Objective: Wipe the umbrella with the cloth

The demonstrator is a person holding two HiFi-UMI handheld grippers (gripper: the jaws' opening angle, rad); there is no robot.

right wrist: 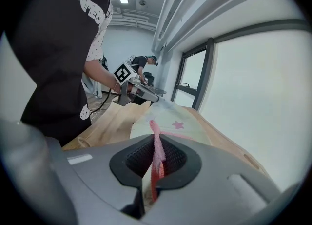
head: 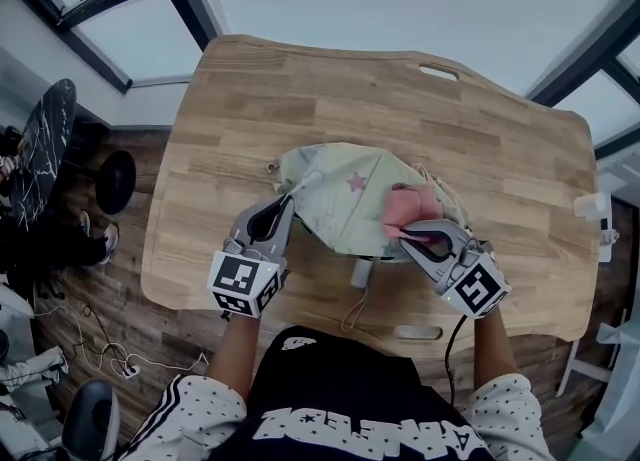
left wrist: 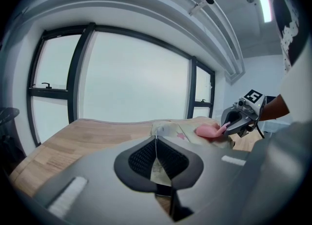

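The folded pale umbrella [head: 345, 199] lies mid-way across the wooden table [head: 480, 139], its left edge pinched in the closed left gripper [head: 290, 201], while the right gripper [head: 402, 233] is clamped on the pink cloth [head: 408, 209], which rests on the umbrella's right side.
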